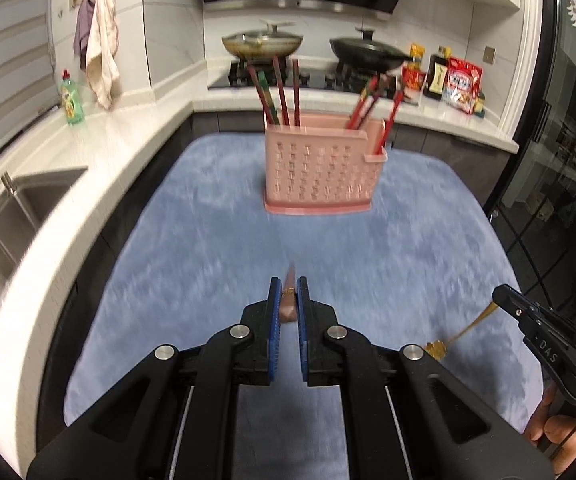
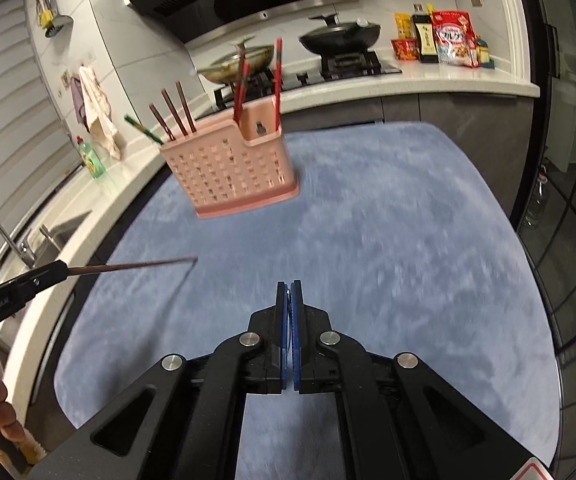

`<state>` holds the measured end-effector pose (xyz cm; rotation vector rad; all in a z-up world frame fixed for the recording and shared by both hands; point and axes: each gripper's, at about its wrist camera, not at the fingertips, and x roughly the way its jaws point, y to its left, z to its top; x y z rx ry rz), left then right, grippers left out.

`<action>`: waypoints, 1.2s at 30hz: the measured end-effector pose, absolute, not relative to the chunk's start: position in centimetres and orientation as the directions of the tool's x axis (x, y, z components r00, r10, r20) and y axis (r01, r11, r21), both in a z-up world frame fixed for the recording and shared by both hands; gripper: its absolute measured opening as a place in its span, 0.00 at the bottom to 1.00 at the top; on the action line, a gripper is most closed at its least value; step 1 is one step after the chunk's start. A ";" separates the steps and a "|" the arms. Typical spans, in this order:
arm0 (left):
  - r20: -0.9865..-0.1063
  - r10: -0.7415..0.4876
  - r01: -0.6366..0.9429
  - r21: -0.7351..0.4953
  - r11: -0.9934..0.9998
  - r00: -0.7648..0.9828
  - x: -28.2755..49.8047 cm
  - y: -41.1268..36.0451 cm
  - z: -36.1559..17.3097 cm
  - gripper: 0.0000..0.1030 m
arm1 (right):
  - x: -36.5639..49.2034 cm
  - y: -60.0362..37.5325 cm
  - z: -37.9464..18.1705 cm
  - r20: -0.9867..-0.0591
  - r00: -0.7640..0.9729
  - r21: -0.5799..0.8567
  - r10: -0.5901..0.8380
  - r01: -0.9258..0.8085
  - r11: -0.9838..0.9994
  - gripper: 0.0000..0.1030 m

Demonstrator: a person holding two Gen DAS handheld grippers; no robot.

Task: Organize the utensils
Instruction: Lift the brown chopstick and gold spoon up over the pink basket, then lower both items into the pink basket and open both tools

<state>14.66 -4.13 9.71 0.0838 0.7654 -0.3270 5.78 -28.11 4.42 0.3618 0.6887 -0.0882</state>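
Brown chopstick sits clamped in left gripper, caddy ahead.

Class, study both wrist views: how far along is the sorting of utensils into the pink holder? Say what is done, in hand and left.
Done: several red and brown chopsticks stand in the pink holder.
In hand: the left gripper is shut on a brown chopstick; the right gripper pinches a thin gold utensil.
Left: both must go into the holder. Nothing else lies on the blue mat.
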 end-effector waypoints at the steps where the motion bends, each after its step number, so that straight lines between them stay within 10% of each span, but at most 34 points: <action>1: -0.685 -0.259 0.320 -0.040 0.947 0.681 15.0 -4.2 10.2 0.07 | 6.1 -28.2 4.8 -0.629 0.776 0.301 0.043 0.193 0.934 0.02; 24: -0.412 -0.365 0.383 -0.042 0.923 0.835 26.3 -9.7 27.1 0.07 | 21.4 -29.5 17.7 -0.436 0.896 0.335 0.081 0.078 0.939 0.02; 36: -0.403 -0.376 0.385 -0.061 0.921 0.834 33.7 -12.8 26.5 0.07 | 29.7 -29.0 16.9 -0.472 0.879 0.297 0.068 0.086 0.951 0.02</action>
